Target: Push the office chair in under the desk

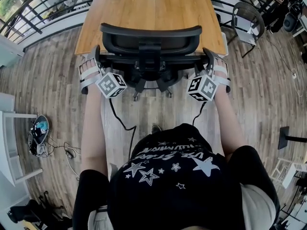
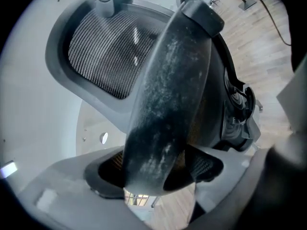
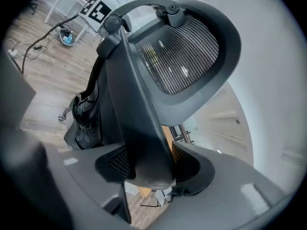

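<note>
Wood-plank floor (image 1: 48, 92) surrounds a wooden bench (image 1: 120, 13); a railing (image 1: 43, 8) runs behind it. The black office chair (image 1: 151, 40) stands with its backrest at the bench's near edge. The left gripper (image 1: 98, 61) clamps its fingers (image 2: 103, 176) on the left armrest (image 2: 168, 95), and the right gripper (image 1: 209, 61) clamps the right armrest (image 3: 139, 128).

Your black shirt (image 1: 172, 176), lower centre, bears white stars; your left gripper (image 1: 97, 56) and right gripper (image 1: 209, 57) each carry a white marker cube (image 1: 111, 85) and black cable (image 1: 113, 110).

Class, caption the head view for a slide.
Left hand-held gripper and right hand-held gripper clamp the office chair facing the desk.
</note>
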